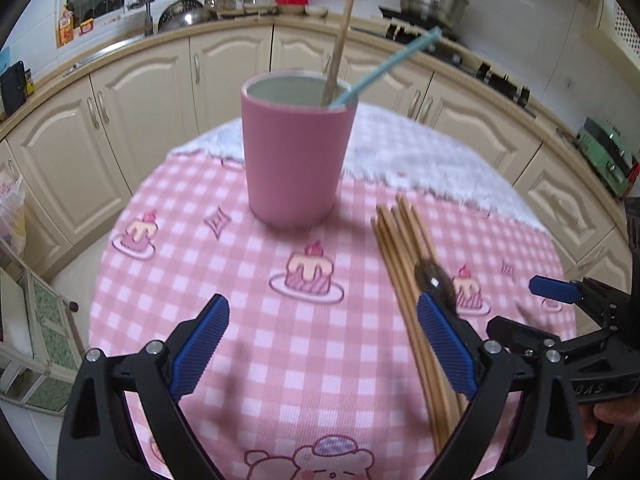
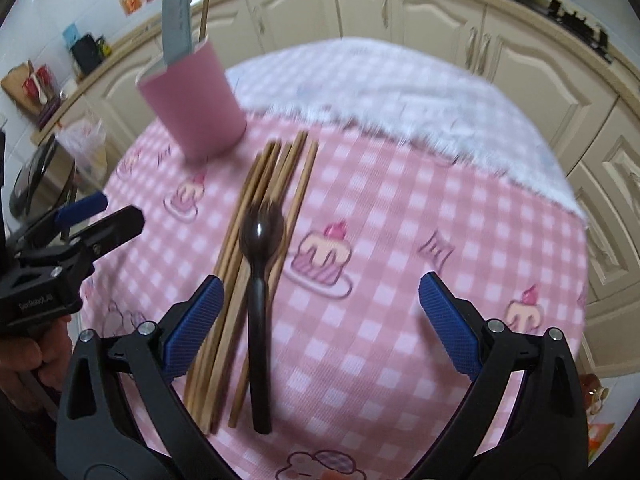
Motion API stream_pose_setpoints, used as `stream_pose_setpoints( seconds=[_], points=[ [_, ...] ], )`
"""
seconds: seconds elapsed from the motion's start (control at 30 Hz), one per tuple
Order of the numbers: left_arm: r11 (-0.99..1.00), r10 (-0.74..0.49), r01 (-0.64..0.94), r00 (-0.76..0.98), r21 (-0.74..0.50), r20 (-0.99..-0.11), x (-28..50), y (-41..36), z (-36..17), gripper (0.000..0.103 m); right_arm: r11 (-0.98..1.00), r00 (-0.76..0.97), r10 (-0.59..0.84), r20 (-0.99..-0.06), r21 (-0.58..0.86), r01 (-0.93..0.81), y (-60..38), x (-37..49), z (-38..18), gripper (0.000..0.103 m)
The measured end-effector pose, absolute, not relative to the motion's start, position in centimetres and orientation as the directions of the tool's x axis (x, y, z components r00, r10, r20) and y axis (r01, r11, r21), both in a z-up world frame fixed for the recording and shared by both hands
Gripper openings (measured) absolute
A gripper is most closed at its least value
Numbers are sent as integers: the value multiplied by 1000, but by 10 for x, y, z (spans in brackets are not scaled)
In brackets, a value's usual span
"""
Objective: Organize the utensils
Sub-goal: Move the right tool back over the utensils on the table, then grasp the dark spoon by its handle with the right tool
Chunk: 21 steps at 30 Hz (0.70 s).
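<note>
Both of my tools are empty: right hand-held gripper (image 2: 318,320) spread wide above the black plastic spoon (image 2: 260,280), left hand-held gripper (image 1: 320,344) likewise apart. Only a chopstick (image 1: 342,36) and a blue utensil (image 1: 384,68) stand in the pink cup (image 1: 296,160); just beside that cup, the wooden chopsticks (image 2: 256,248) and spoon lie on the tabletop (image 2: 400,240). I judge most sorting remains.

Glossy black spoon (image 2: 261,236); wooden chopsticks (image 2: 240,264).
</note>
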<state>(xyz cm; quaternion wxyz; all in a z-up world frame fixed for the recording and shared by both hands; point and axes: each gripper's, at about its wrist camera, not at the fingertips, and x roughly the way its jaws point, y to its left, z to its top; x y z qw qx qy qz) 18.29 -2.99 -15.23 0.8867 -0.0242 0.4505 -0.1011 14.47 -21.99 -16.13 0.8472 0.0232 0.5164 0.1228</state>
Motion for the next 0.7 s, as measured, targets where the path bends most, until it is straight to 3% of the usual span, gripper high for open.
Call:
stream_pose_setpoints(
  seconds=[0.37,0.43,0.47,0.7],
  points=[
    [978,-188,174,508,-113,-840,187,-42,-178,93,952,367,228,-902,127,-279,-204,146,-178,60],
    [977,-187,181,500,-110,-845,187,-45,-181,93,952,365,250,-897,157,-264,-208,150,-178,39],
    [977,-188,186,495,-107,-848,187,-48,-182,93,951,362,259,-895,171,-259,-212,152,-178,36],
    [974,-182,210,472,-90,-863,192,-65,-190,93,948,361,285,-888,205,-244,-219,157,-177,34]
  ],
)
